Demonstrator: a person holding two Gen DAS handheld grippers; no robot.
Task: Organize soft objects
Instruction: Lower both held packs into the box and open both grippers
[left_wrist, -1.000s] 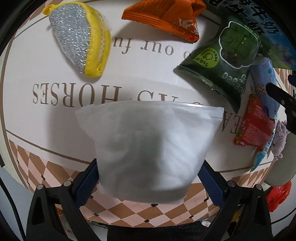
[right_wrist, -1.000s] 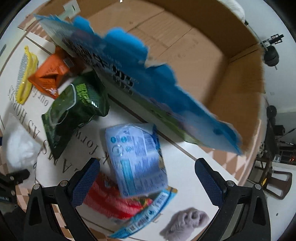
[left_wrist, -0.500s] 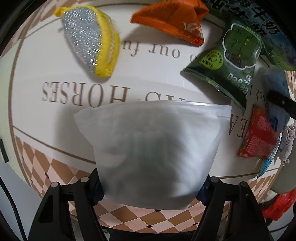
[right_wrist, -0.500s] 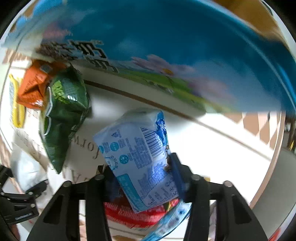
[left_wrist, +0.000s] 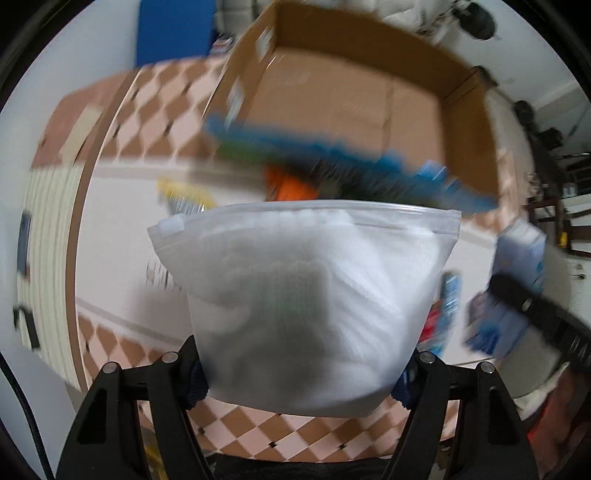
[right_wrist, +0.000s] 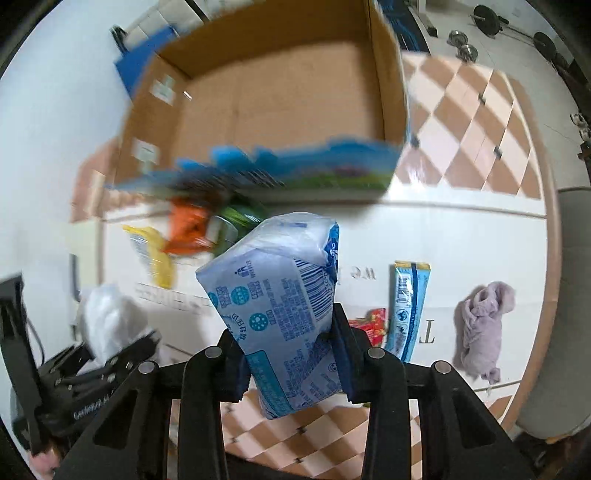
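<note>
My left gripper (left_wrist: 301, 373) is shut on a frosted white zip bag (left_wrist: 306, 295) and holds it up above the table. My right gripper (right_wrist: 290, 363) is shut on a light blue tissue pack (right_wrist: 280, 314), also lifted. An open cardboard box (right_wrist: 280, 92) with a blue printed front flap stands at the far side; it also shows in the left wrist view (left_wrist: 351, 96). The left gripper with the white bag (right_wrist: 107, 325) shows at the left of the right wrist view. The right gripper's tissue pack (left_wrist: 521, 254) shows at the right of the left wrist view.
On the round table (right_wrist: 480, 236) lie a yellow scrubber (right_wrist: 155, 258), an orange pouch (right_wrist: 186, 229), a green packet (right_wrist: 231, 221), a blue stick pack (right_wrist: 406, 306), a red packet (right_wrist: 373, 326) and a lilac cloth (right_wrist: 484, 317). The table edge runs close on the right.
Both grippers have lifted and tilted up toward the box. The right gripper shut on the tissue pack and raised it. The left gripper tightened on the white bag and raised it.
</note>
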